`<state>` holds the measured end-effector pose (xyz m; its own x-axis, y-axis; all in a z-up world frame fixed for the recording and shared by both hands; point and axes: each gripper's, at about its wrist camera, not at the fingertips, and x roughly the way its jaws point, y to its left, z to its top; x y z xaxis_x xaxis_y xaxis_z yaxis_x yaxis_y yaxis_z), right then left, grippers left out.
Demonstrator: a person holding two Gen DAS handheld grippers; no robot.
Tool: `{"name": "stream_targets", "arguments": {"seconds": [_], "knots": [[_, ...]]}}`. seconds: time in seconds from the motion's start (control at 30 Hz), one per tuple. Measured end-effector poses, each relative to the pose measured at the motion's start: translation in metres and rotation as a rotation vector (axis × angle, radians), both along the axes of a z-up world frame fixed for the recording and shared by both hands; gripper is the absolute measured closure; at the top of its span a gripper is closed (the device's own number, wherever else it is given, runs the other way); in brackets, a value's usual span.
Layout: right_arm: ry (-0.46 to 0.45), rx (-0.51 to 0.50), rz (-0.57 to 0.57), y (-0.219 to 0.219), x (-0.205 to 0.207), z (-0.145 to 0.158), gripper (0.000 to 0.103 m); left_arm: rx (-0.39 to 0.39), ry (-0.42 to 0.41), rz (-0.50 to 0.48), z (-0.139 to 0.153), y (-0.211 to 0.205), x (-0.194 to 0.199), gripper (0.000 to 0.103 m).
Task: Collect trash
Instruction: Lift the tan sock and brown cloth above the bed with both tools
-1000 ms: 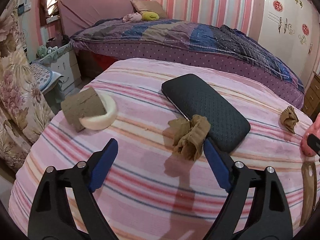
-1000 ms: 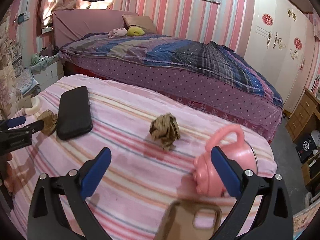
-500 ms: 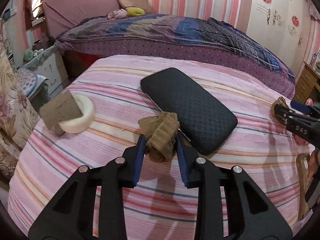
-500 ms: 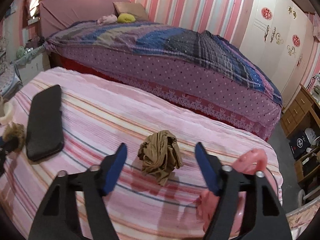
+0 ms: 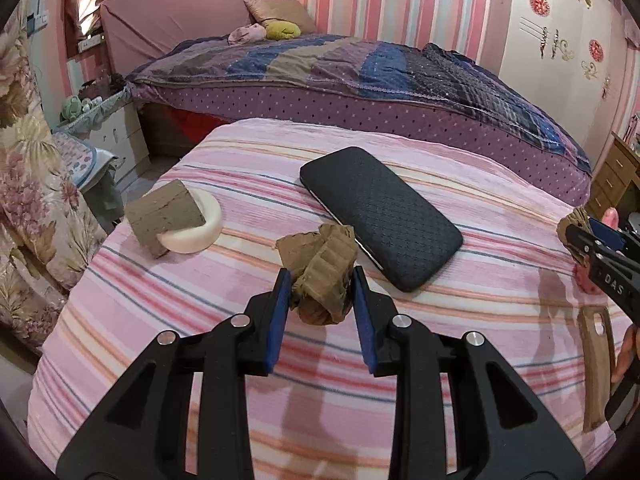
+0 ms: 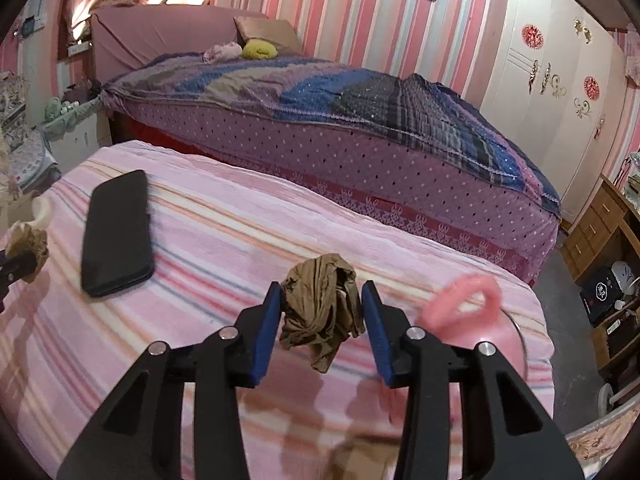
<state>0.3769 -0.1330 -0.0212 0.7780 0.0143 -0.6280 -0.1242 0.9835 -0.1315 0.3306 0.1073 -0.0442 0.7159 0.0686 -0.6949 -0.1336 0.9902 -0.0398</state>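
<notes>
Already both grippers have a piece of trash between their blue pads, so the pick-up step looks nearly done on each side. The left gripper (image 5: 320,292) is clamped on a crumpled brown wad (image 5: 318,272), which sits at its tips just at 7 o'clock of the black padded case (image 5: 380,216) on the striped pink blanket (image 5: 200,320); its jaws have just been closing and now press the wad from both sides. The right gripper (image 6: 320,312) has also just been closing, with a second brown wad (image 6: 322,312) between its pads. That wad hangs with a loose tail below the pads, so I judge it gripped and lifted clear of the blanket. A pink kettle-like thing (image 6: 464,316) stands at 3 o'clock of the right gripper, blurred. At 10 o'clock of the left wad lie a brown block (image 5: 164,216) and a white ring (image 5: 196,232), touching each other.

Next, I judge, both wads must be carried to a bin, though none is visible in either view. The move calls for a steady squeeze, since soft crumpled stuff can slip, and a path clear of the case and the pink thing.
</notes>
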Motion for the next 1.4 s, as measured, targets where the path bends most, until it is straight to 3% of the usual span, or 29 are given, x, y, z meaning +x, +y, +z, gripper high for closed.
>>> {"name": "stream_targets", "arguments": {"seconds": [0.43,0.87,1.07,1.23,1.4], "knots": [[-0.043,0.011,-0.025,-0.030,-0.088,0.011,0.062,0.008,-0.042,-0.071,0.020,-0.042,-0.051,0.073],[-0.030,0.024,-0.114,-0.080,-0.192,-0.005,0.062,0.014,-0.043,-0.175,0.023,-0.090,-0.114,0.073],[-0.038,0.061,-0.115,-0.098,-0.204,-0.008,0.062,0.008,-0.058,-0.182,0.025,-0.093,-0.130,0.073],[-0.068,0.081,-0.124,-0.109,-0.214,-0.003,0.062,0.056,-0.082,-0.165,0.024,-0.091,-0.139,0.073],[-0.078,0.096,-0.134,-0.122,-0.224,0.000,0.062,0.002,-0.052,-0.172,0.018,-0.098,-0.138,0.073]]}}
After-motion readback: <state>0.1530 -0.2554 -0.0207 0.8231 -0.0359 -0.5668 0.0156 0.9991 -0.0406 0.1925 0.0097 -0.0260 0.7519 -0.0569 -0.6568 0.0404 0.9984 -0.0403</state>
